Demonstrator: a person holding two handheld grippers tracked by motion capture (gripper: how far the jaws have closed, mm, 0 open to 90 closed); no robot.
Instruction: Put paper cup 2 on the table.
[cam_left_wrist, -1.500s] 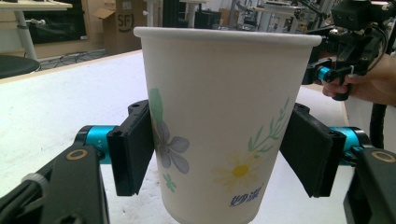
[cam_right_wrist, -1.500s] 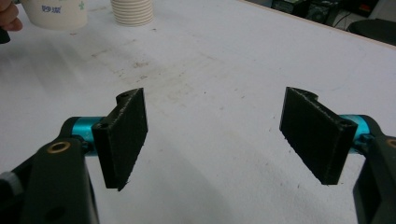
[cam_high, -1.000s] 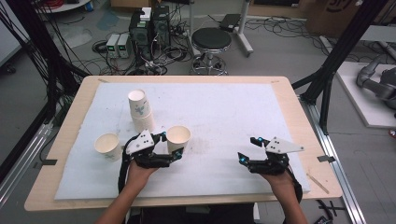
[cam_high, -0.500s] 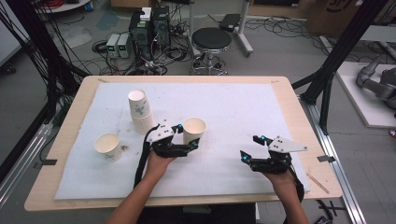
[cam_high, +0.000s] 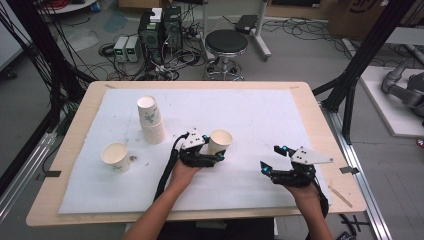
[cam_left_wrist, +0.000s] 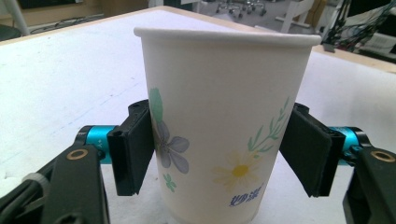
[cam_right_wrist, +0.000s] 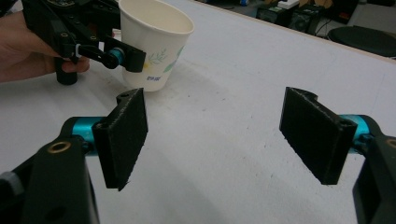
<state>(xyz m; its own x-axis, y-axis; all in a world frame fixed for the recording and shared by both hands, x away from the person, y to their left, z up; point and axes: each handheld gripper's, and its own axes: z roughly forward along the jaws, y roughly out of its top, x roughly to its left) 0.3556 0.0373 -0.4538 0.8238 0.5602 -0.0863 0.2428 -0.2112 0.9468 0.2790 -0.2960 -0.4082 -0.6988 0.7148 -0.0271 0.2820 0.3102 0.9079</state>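
White table carries two single cups, one stack, two tools.

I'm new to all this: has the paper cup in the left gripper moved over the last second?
Yes. The held cup has travelled rightward across the table, away from the cup stack, carried by the left gripper.

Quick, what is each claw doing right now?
Left claw: shut on the flowered paper cup, which stands upright on the table.
Right claw: open, nothing between its jaws.
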